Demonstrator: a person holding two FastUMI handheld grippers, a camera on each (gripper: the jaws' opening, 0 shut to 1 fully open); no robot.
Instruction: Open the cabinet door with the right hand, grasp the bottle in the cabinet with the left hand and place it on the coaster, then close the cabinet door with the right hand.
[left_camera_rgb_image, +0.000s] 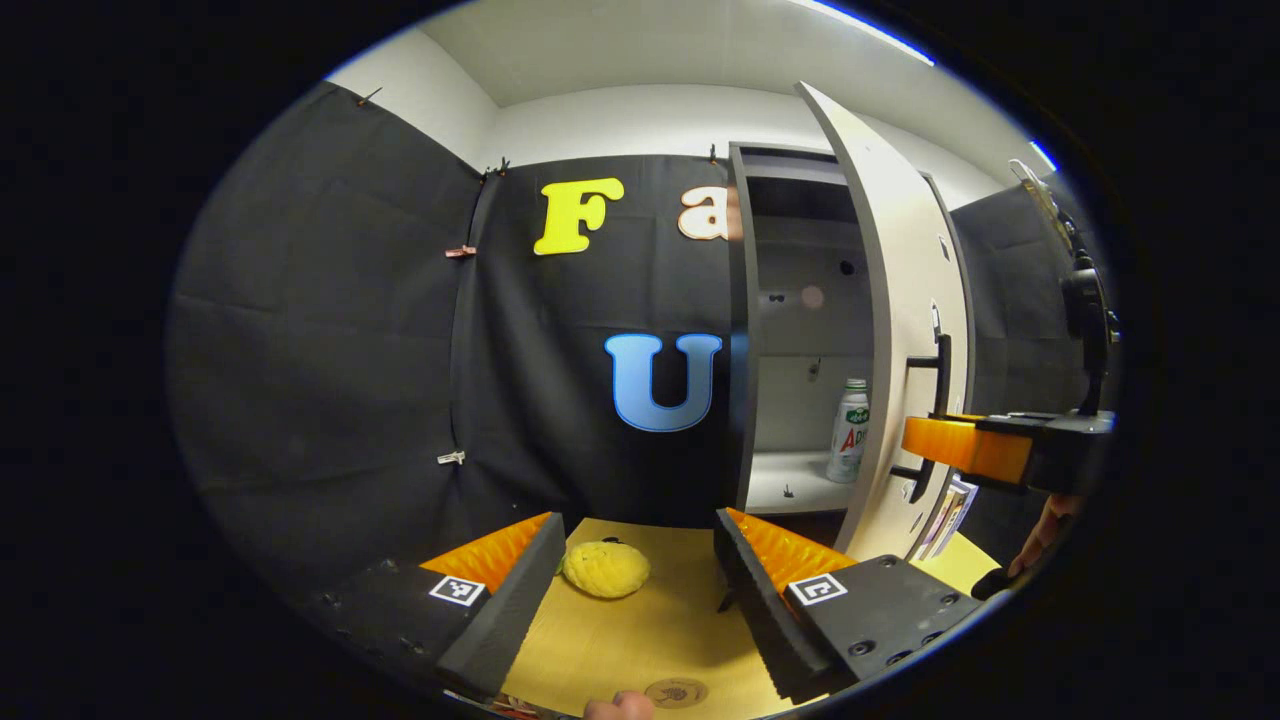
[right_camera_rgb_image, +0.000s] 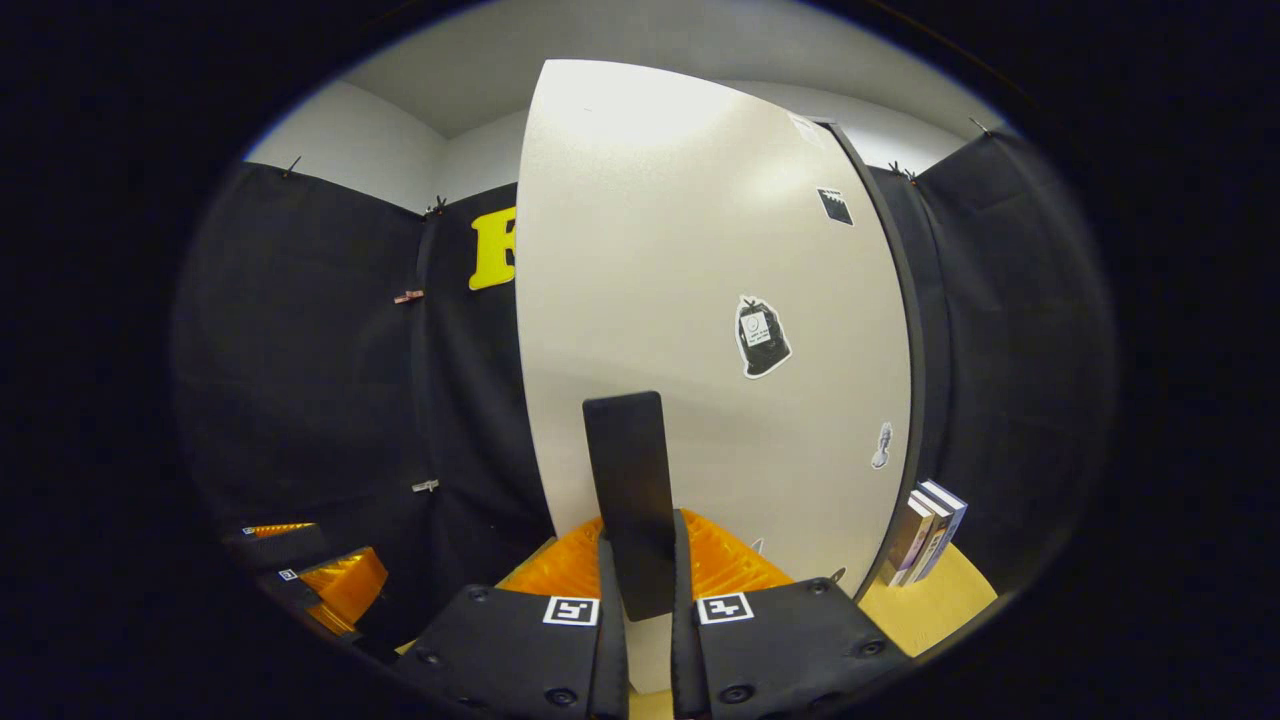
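Note:
The cabinet door (left_camera_rgb_image: 900, 300) stands swung open. Inside, on the lower shelf, a white bottle (left_camera_rgb_image: 850, 430) with a green cap stands upright, partly hidden by the door's edge. My left gripper (left_camera_rgb_image: 640, 575) hovers open over the tan table, well short of the cabinet. A round brown coaster (left_camera_rgb_image: 676, 691) lies on the table just below and between its fingers. My right gripper (right_camera_rgb_image: 640, 540) is shut on the door's black handle (right_camera_rgb_image: 628, 470), and it also appears beside the handle (left_camera_rgb_image: 940, 385) as the right gripper (left_camera_rgb_image: 965, 447) in the left gripper view.
A yellow sponge-like lump (left_camera_rgb_image: 605, 568) lies on the table (left_camera_rgb_image: 640, 640) between the left fingers. Books (right_camera_rgb_image: 925, 535) stand by the door's lower right. The left gripper (right_camera_rgb_image: 320, 580) sits low at left. Stickers dot the door face (right_camera_rgb_image: 700, 250).

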